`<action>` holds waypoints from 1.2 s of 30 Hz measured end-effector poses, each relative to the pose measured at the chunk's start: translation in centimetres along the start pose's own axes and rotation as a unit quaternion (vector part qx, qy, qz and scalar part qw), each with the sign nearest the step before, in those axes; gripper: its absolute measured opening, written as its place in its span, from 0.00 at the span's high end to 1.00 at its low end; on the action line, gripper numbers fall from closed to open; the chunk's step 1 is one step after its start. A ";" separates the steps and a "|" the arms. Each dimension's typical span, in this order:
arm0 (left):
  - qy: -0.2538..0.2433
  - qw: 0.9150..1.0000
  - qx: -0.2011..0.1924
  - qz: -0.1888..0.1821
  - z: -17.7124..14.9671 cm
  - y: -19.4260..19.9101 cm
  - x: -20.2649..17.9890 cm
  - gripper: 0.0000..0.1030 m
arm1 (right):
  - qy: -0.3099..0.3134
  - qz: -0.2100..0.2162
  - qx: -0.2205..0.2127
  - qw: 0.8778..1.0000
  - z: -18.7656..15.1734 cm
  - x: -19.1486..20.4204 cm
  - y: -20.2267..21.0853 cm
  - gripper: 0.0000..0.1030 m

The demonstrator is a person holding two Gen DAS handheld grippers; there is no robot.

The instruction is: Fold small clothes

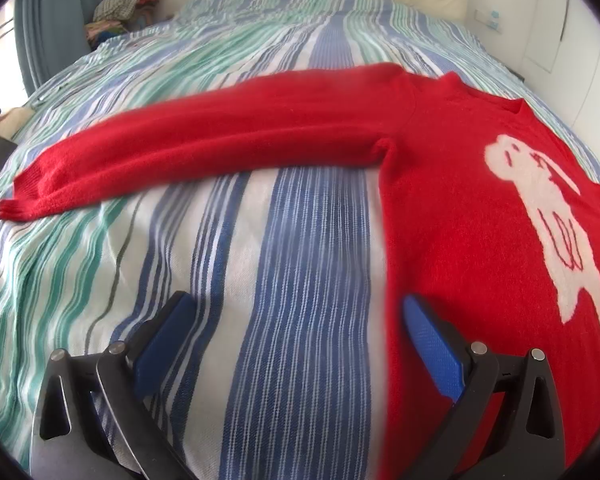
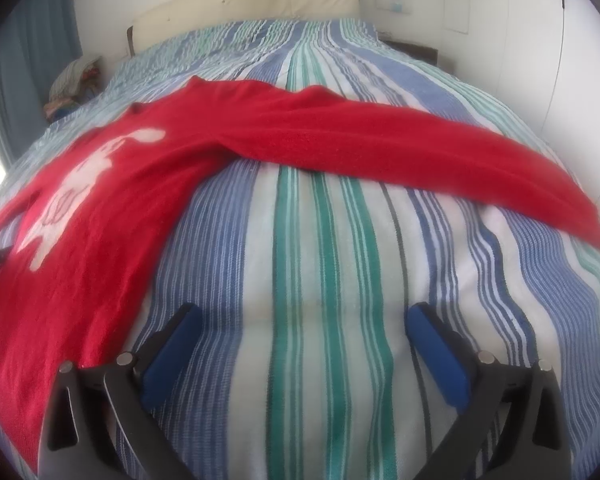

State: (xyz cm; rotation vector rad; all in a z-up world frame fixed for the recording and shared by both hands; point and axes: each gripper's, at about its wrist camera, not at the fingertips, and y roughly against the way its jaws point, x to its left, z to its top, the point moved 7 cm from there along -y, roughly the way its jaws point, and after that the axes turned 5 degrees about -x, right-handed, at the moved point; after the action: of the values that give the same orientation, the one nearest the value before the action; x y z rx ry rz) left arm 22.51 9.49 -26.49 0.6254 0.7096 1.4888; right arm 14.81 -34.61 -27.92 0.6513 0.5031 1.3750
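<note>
A red knit sweater [image 1: 452, 208] with a white animal figure [image 1: 540, 208] lies flat on a striped bed. In the left wrist view its body fills the right side and one sleeve [image 1: 204, 140] stretches out to the left. My left gripper [image 1: 296, 312] is open and empty, just above the bedspread at the sweater's left side edge; its right finger is over the red fabric. In the right wrist view the sweater [image 2: 100, 216] lies at left and its other sleeve [image 2: 420, 152] stretches right. My right gripper [image 2: 304, 316] is open and empty over bare bedspread.
The bed has a blue, green and white striped cover [image 1: 284, 320]. A cream headboard [image 2: 252, 4] stands at the far end. A pile of folded cloth [image 1: 120, 4] sits beside the bed near a blue curtain [image 1: 44, 20]. White walls lie to the right.
</note>
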 end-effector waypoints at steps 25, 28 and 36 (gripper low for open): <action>0.000 1.000 0.000 0.000 0.0 0.0 0.0 0.00 | 0.002 -0.003 -0.001 1.000 0.0 0.1 -0.1 0.01; 0.000 1.000 0.000 0.000 0.0 0.0 0.0 0.00 | 0.002 -0.003 -0.001 1.000 0.0 0.1 -0.1 0.01; 0.000 1.000 0.000 0.000 0.0 0.0 0.0 0.00 | 0.002 -0.003 -0.001 1.000 0.0 0.1 -0.1 0.01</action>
State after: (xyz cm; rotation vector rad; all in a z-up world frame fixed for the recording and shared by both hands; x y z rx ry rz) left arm 22.49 9.51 -26.48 0.6257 0.7095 1.4888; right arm 14.91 -34.52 -28.01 0.6440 0.5070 1.3710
